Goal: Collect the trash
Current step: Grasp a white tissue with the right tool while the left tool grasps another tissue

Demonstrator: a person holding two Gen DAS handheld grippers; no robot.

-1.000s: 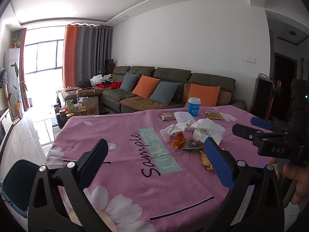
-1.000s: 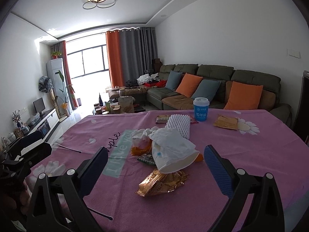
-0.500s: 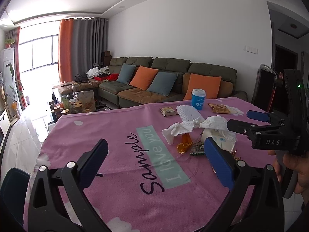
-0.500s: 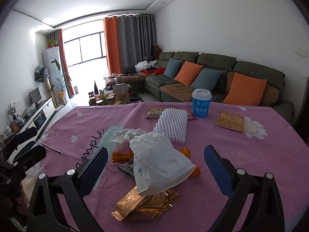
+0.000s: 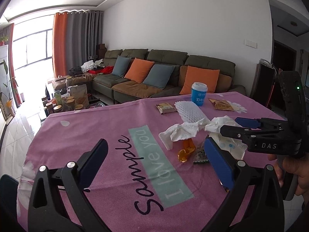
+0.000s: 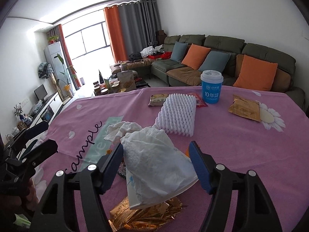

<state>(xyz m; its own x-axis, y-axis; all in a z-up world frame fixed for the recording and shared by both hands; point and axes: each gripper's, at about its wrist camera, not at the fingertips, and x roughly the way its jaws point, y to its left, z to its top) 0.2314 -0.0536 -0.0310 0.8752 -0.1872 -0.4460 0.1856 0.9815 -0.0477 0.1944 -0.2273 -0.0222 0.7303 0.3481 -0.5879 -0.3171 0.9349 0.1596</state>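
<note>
A pile of trash lies on the pink tablecloth [image 5: 96,127]: a white paper cup stuffed with tissue [image 6: 154,166], a crumpled tissue [image 5: 183,131], an orange wrapper [image 5: 186,148], a gold foil wrapper [image 6: 146,214] and white foam netting [image 6: 178,114]. My right gripper [image 6: 157,166] is open with its jaws on either side of the stuffed cup, not closed on it; it also shows in the left wrist view [image 5: 239,125]. My left gripper [image 5: 154,164] is open and empty over the cloth's lettering, left of the pile.
A blue lidded cup [image 6: 211,87], a snack packet [image 6: 157,100] and a brown packet [image 6: 244,108] lie farther back on the table. A dark bin's rim [image 5: 7,191] shows at the lower left. A sofa [image 5: 164,73] stands behind the table.
My right gripper has moved forward and down until its jaws flank the stuffed cup. My left gripper has drifted right, closer to the pile.
</note>
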